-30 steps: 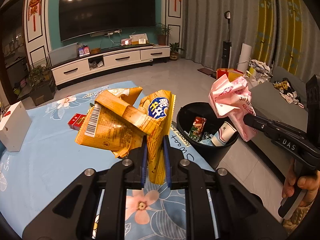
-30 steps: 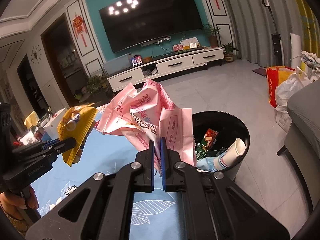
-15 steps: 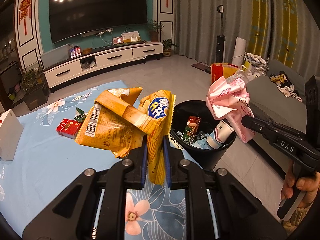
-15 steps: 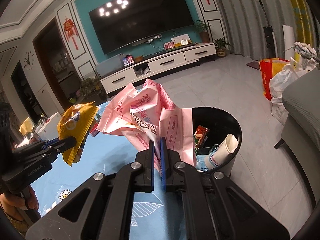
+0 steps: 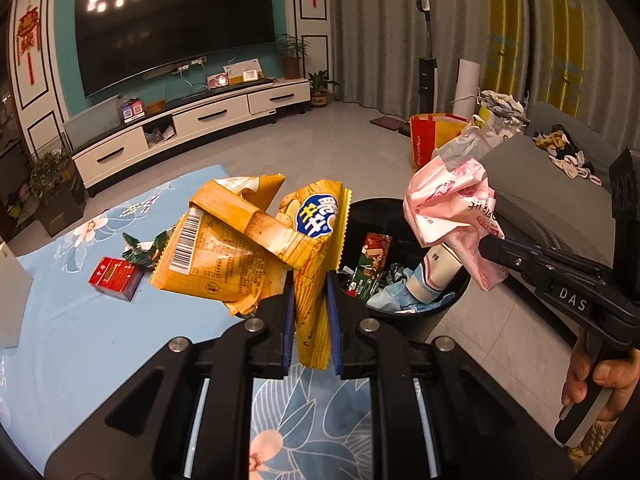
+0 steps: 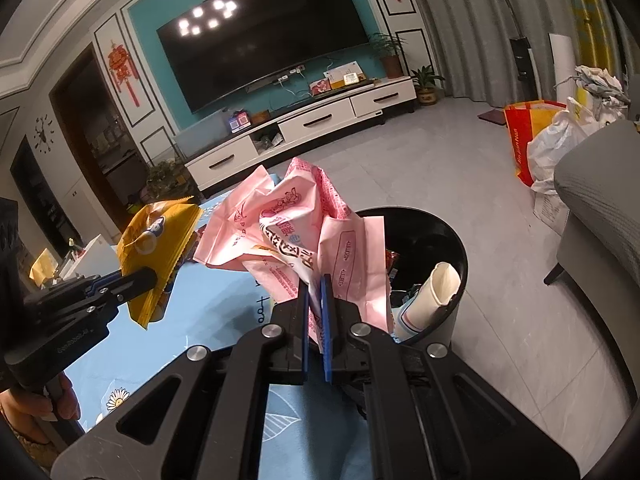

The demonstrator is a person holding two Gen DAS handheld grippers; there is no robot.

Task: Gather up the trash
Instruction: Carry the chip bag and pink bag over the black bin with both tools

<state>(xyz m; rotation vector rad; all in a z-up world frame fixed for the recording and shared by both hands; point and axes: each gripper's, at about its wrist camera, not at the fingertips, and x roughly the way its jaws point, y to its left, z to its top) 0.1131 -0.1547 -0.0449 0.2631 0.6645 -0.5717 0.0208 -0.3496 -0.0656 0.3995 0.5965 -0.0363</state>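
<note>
The worktop, under its blue flowered cloth, takes up the near half of the room, and the black trash bin stands on the floor just off its right edge, already holding a rolled paper cup, a green wrapper and some crumpled bits. Both hands are carrying trash toward it, so I judge this to be the delivery step.

The left tool is closed tight on the lower edge of a crumpled yellow snack bag, which hangs above the worktop edge, just short of the bin's rim. The right tool is pinched shut on a wadded pink plastic bag, held at or just over the bin's rim. Each tool is held roughly level, pointing forward, the right hand gripping its handle low at the side.

Next, each tool probably needs to be well over the opening before the fingers part, the left one having further to travel.

A small red box and a green candy wrapper lie on the cloth, not yet collected.
</note>
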